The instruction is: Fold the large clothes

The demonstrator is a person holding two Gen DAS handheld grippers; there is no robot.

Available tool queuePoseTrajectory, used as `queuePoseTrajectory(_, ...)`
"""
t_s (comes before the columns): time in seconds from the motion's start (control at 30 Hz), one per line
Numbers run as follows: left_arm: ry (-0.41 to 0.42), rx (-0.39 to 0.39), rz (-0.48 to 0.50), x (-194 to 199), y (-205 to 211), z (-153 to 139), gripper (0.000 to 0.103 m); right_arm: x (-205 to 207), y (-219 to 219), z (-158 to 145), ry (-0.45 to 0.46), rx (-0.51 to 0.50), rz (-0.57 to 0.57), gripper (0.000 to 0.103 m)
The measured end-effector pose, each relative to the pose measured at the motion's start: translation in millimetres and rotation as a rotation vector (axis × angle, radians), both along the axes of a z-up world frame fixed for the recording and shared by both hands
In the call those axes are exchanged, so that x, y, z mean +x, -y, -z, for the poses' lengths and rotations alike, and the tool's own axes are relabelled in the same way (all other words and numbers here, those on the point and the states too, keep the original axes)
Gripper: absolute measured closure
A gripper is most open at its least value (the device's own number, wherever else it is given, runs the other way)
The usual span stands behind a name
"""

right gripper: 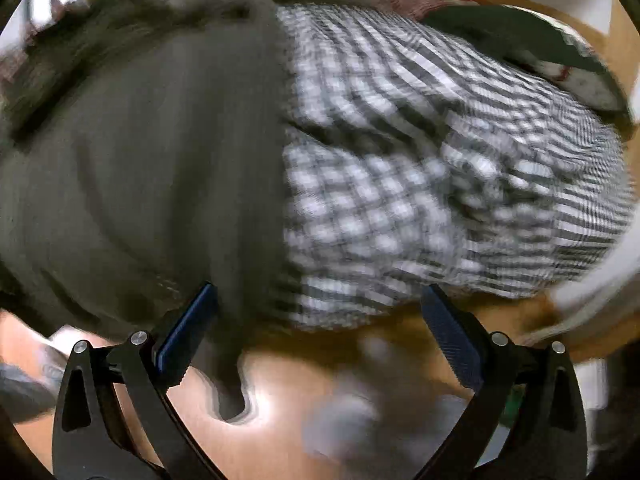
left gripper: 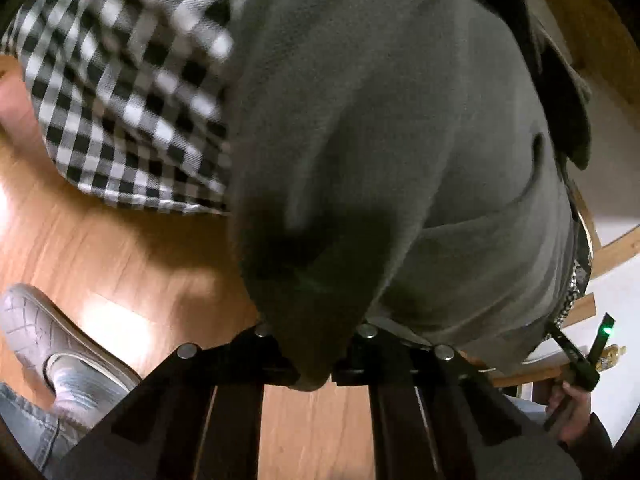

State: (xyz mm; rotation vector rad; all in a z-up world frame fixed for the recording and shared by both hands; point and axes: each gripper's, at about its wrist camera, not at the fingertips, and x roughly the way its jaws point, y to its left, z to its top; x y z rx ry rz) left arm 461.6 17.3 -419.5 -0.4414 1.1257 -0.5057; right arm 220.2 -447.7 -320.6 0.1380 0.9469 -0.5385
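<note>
A grey fleece garment (left gripper: 380,140) hangs down and fills most of the left wrist view. Its lowest corner is pinched between the jaws of my left gripper (left gripper: 314,376), which is shut on it. A black-and-white checked cloth (left gripper: 120,100) lies against the garment's left side. In the blurred right wrist view, the grey garment (right gripper: 140,180) is on the left and the checked cloth (right gripper: 420,180) on the right. My right gripper (right gripper: 320,320) stands open just below them. A grey corner (right gripper: 232,368) dangles between its blue pads (right gripper: 188,332) without being pressed.
A wooden floor (left gripper: 120,272) lies below. A person's grey shoe (left gripper: 48,332) and jeans leg are at the lower left. A hand (left gripper: 572,404) holds a black handle with a green light at the lower right. A wooden table edge (left gripper: 616,244) and a pale surface are on the right.
</note>
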Motion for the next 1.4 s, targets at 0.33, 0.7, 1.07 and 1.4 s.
queuePoseTrajectory(0.33,0.037,0.05,0.116,-22.1,24.2,-55.5,0.096,0.6,-11.6,14.3,0.034,0.395,-0.189,0.003)
queuePoseTrajectory(0.7,0.061,0.049,0.157,-25.4,-10.8,-106.0,0.096,18.7,-43.6,65.1,-0.168,0.504,-0.301,0.094)
queuePoseTrajectory(1.07,0.094,0.08,0.122,-27.3,-37.9,-118.7,0.097,6.5,-45.9,-2.5,0.036,0.708,-0.298,0.098)
queuePoseTrajectory(1.4,0.267,0.032,0.117,-32.8,-37.3,-176.7,0.097,-16.6,-41.2,-76.4,0.329,0.855,-0.34,0.098)
